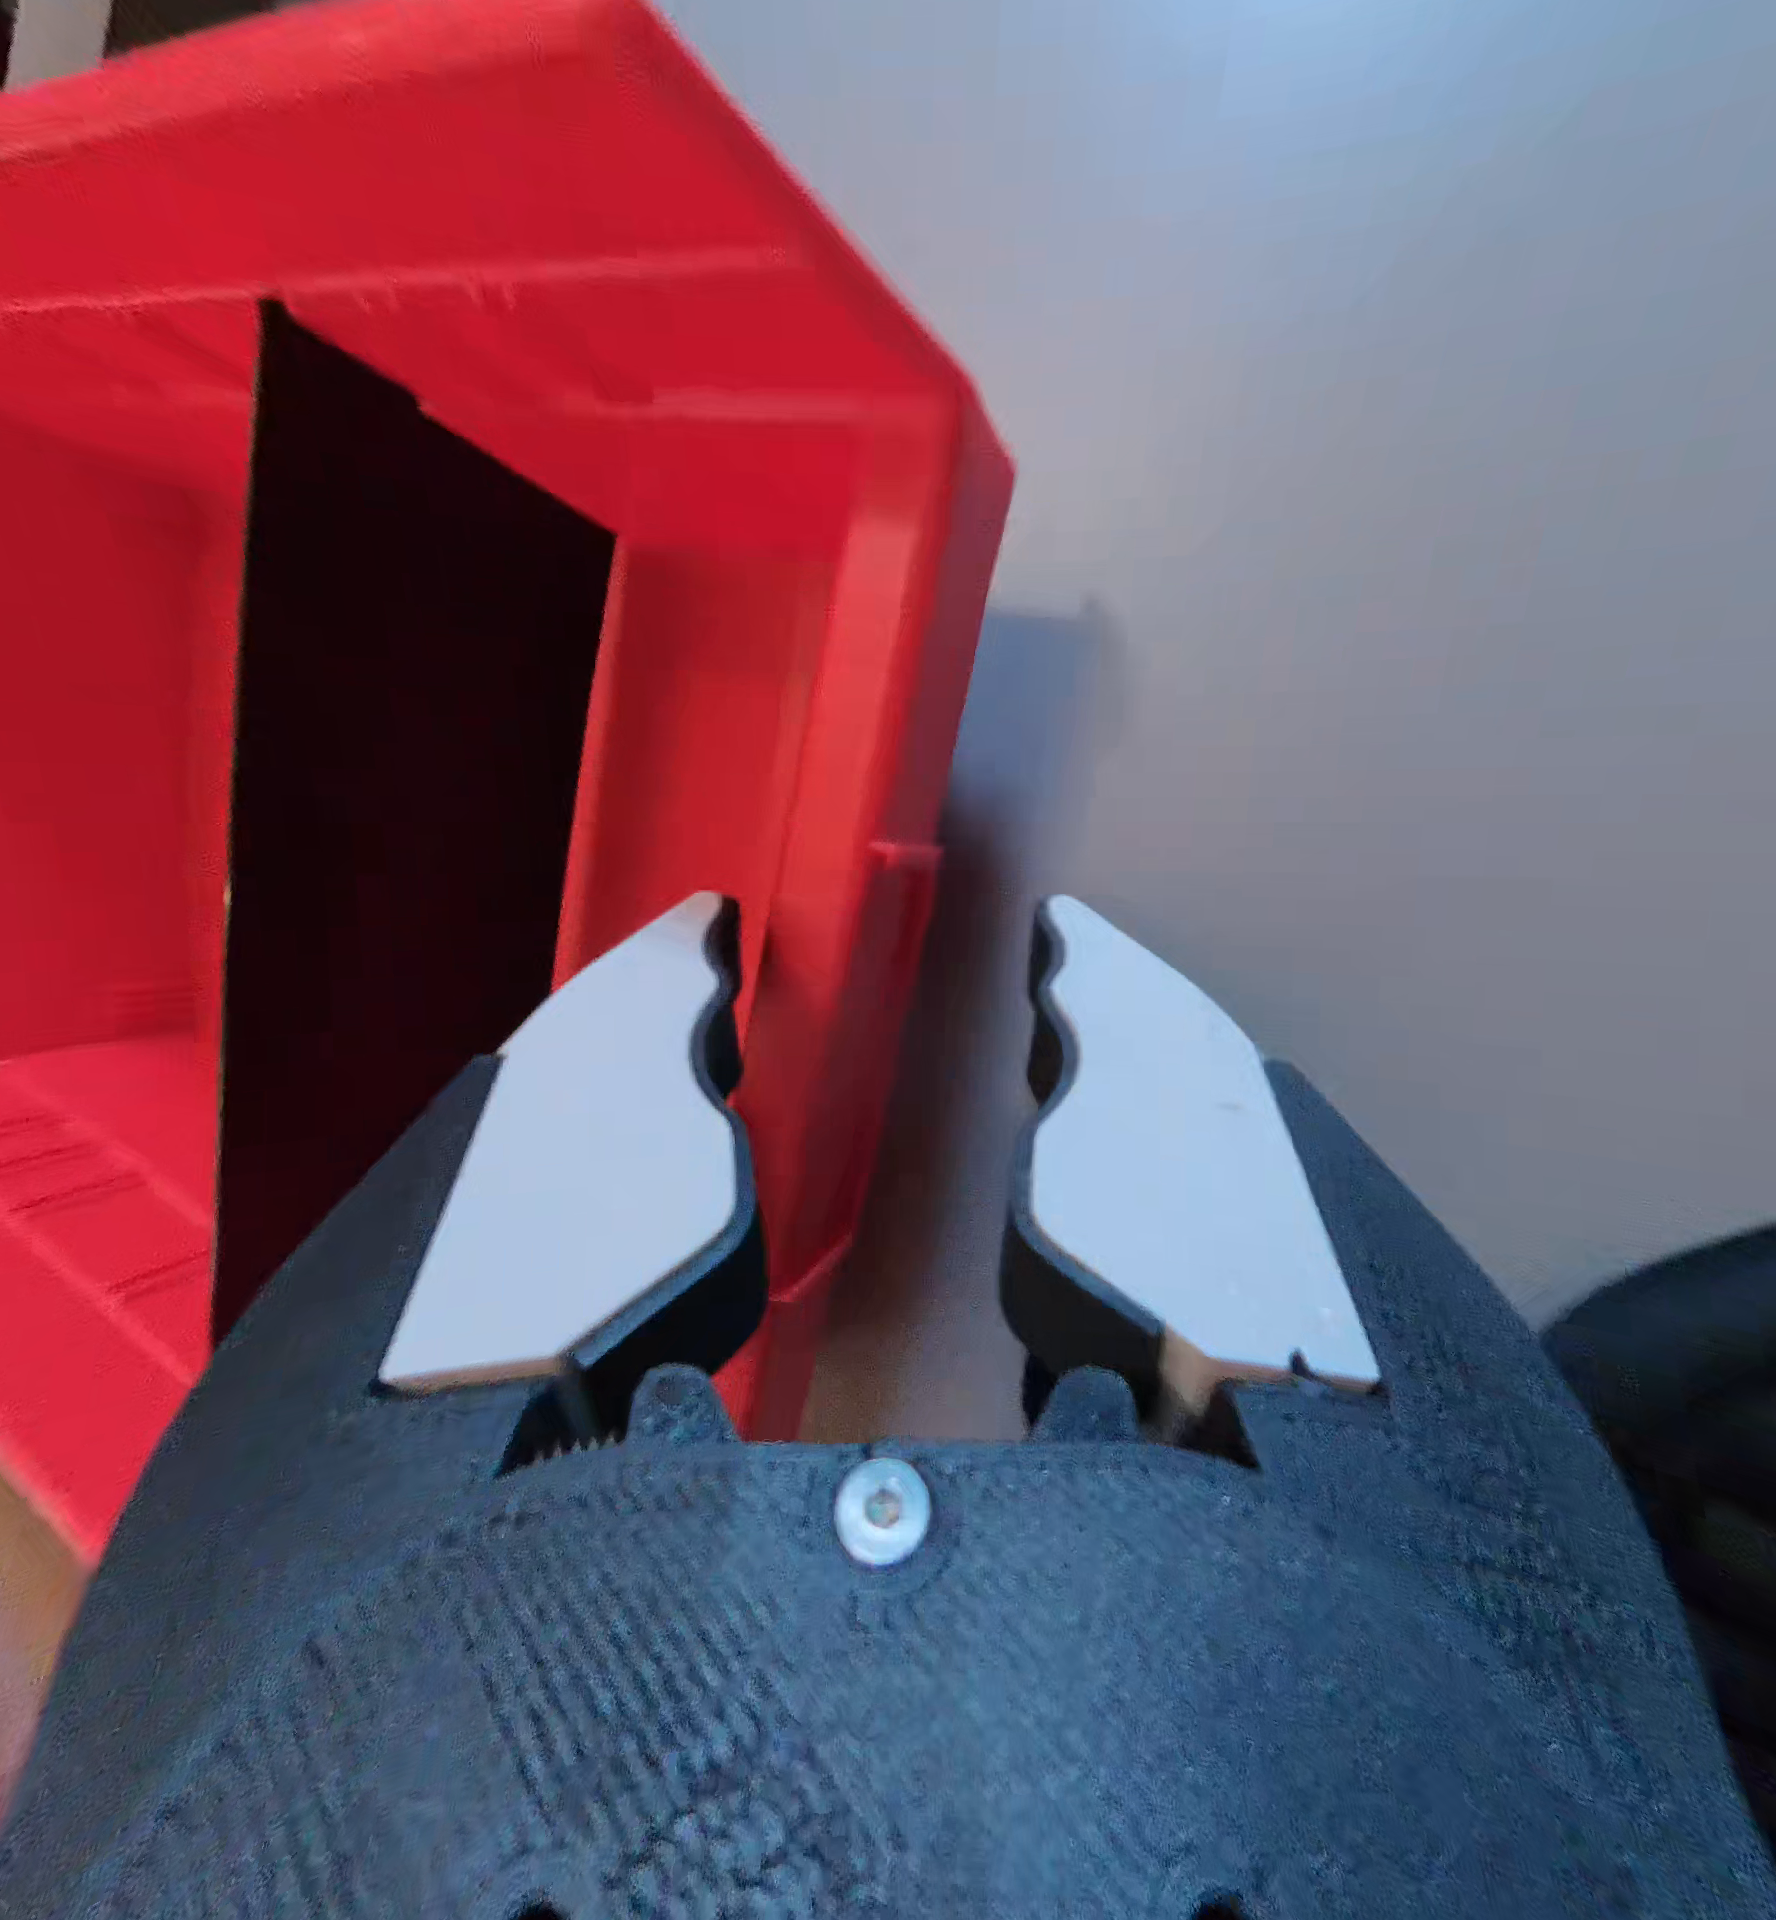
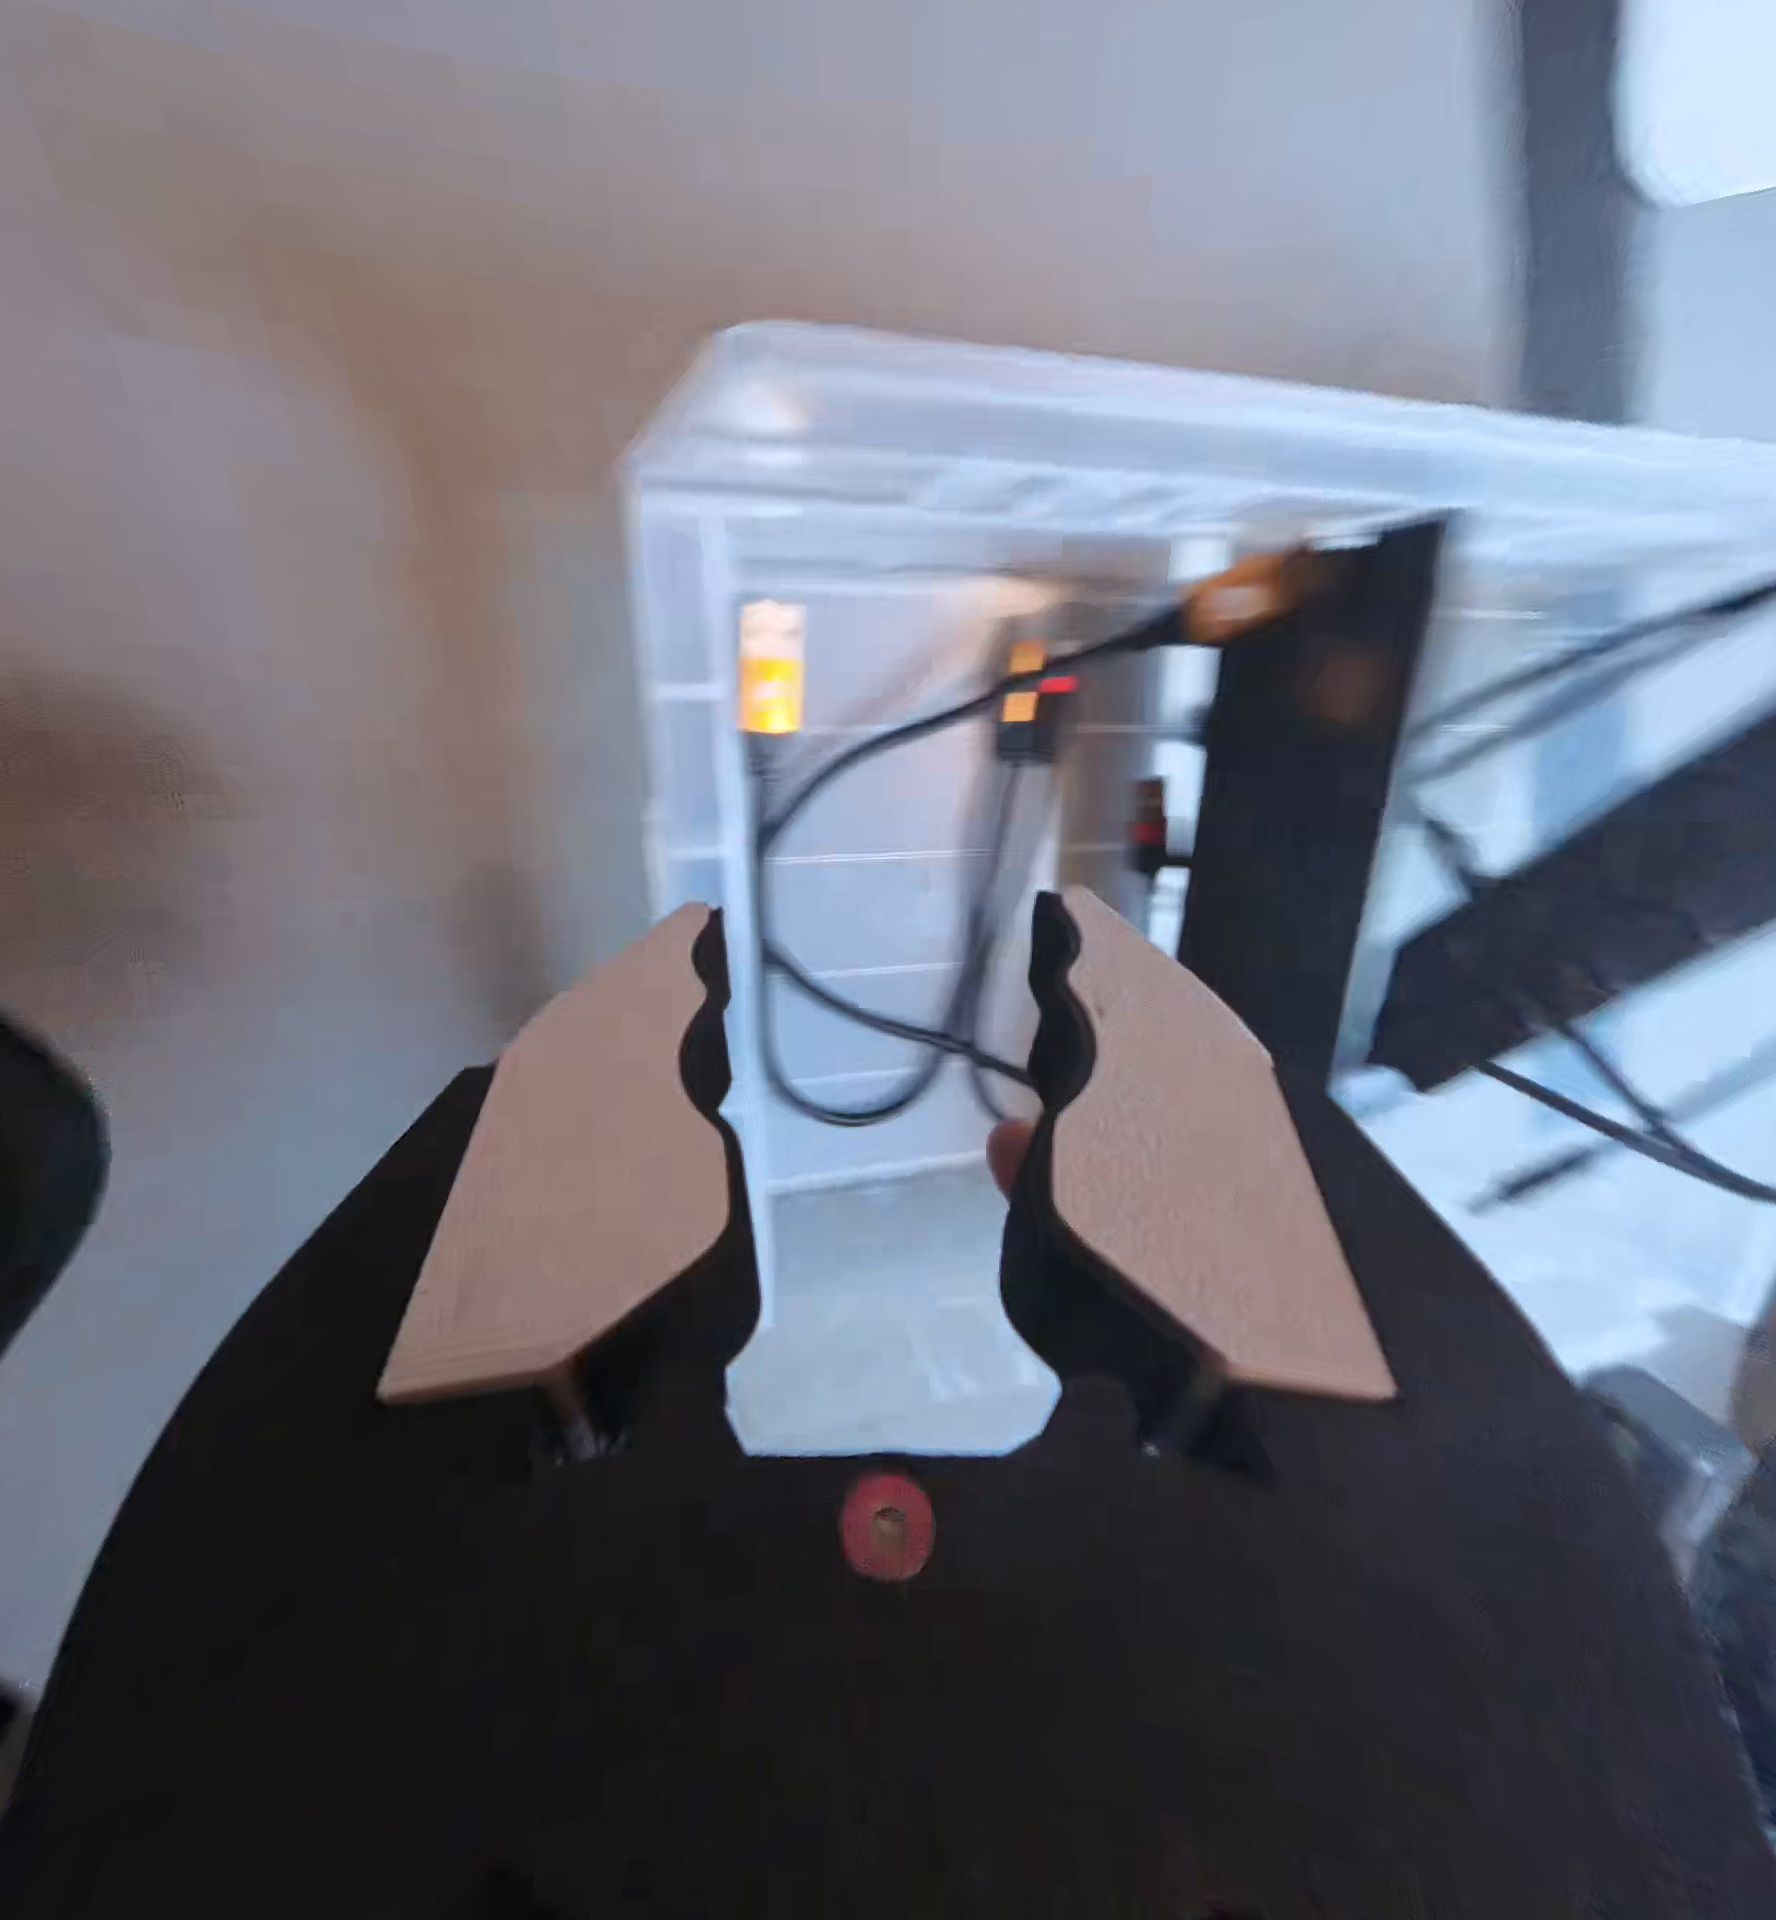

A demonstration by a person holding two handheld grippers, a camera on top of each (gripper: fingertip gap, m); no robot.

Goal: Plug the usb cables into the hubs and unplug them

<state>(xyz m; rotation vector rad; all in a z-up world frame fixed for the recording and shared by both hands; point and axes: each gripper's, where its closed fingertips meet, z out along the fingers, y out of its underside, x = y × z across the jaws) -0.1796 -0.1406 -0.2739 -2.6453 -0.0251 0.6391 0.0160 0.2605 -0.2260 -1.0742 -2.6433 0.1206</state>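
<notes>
Right wrist view shows the right gripper [image 2: 879,925], fingers apart and empty, approaching the clear plastic bin [image 2: 967,468] of black usb cables [image 2: 832,1081], needing a plug grasp next, while the left gripper [image 1: 884,920] hangs open beside a red plastic bin [image 1: 448,312].

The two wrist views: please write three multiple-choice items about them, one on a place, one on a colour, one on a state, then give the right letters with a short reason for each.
1. Where do the black cables with orange plugs hang?
A. Inside the clear plastic box
B. Inside the red plastic bin
C. Between the right gripper's fingers

2. What colour is the open-fronted plastic bin in the left wrist view?
A. Blue
B. Red
C. Green

3. How do the jaws of the left gripper stand?
A. Shut on a plug
B. Shut on nothing
C. Open and empty

Answers:
1. A, since the right wrist view shows the cables looping behind the clear walls.
2. B, since its walls and floor are plainly red.
3. C, since a clear gap shows between its grey fingers, with only the bin's edge and the wall behind.
</notes>
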